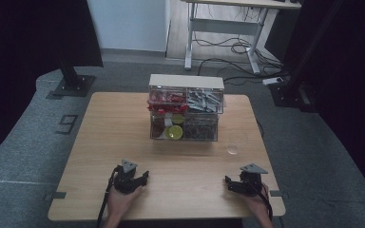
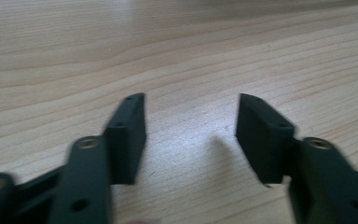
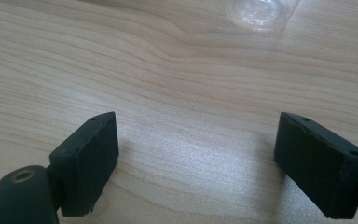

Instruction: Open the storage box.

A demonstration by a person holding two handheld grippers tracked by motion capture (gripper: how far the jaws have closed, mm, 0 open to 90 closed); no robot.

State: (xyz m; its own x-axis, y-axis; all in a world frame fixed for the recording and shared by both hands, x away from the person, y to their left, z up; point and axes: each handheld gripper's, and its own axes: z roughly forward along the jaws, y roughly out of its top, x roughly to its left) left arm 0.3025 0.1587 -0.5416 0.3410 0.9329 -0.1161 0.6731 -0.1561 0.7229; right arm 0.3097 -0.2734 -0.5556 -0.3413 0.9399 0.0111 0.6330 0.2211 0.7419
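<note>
A clear two-tier organizer box (image 1: 185, 107) stands at the far middle of the wooden table (image 1: 104, 142), with red packets, grey sachets and green-lidded pods in its compartments. A clear plastic cup (image 1: 235, 147) (image 3: 260, 11) stands to its front right. My left gripper (image 1: 145, 176) (image 2: 191, 135) rests near the front left edge, held by a hand, jaws apart with bare wood between them. At the front right my right gripper (image 1: 229, 183) (image 3: 196, 161) is open wide over bare tabletop, the cup ahead of it.
A desk frame (image 1: 223, 28) with cables stands on the floor beyond the table. Black stand bases (image 1: 71, 85) sit on the floor at the back left and back right. Bare wood lies between the grippers and the organizer.
</note>
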